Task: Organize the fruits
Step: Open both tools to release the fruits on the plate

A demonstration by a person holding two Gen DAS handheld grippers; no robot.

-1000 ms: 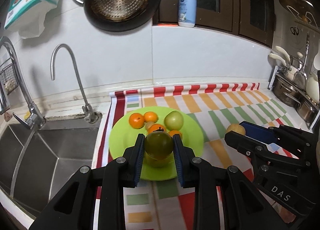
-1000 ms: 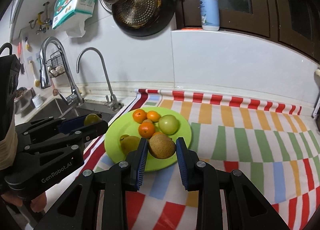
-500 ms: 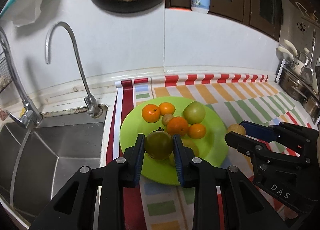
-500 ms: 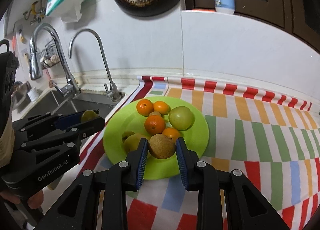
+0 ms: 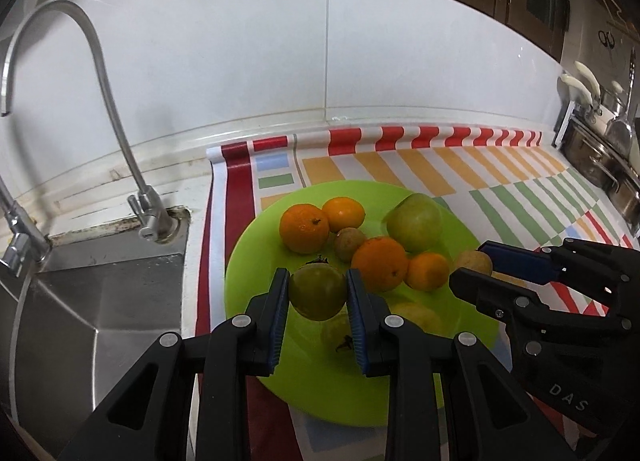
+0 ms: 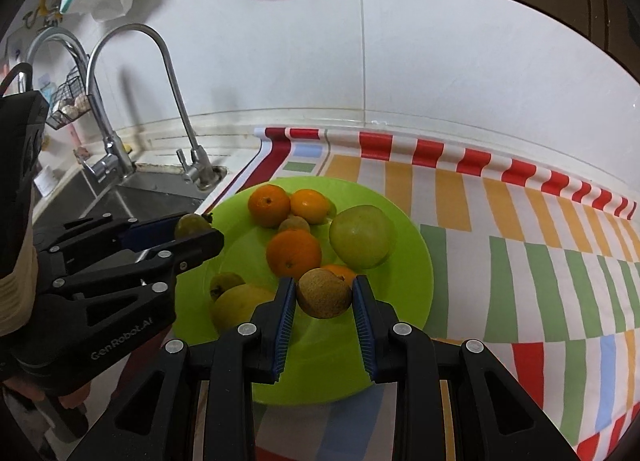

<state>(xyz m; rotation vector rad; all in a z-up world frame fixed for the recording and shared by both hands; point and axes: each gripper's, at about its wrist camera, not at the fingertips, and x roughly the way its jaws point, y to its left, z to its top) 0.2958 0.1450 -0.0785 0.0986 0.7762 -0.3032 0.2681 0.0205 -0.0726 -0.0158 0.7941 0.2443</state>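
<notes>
Left gripper (image 5: 318, 293) clamped on dark green fruit (image 5: 318, 291), hanging over near-left part of green plate (image 5: 312, 393). Right gripper (image 6: 324, 295) clamped on brown fruit (image 6: 325, 293), over near-middle of plate. Both fruits directly above plate surface; free spots lie below and near, heap of oranges (image 6: 294, 253) just beyond. Likely next: lower, release.

left tool (image 5: 318, 303): black, blue ribbed pads, silver screws, "GenRobot.AI" | right tool (image 6: 324, 303): same, "DAS"
</notes>
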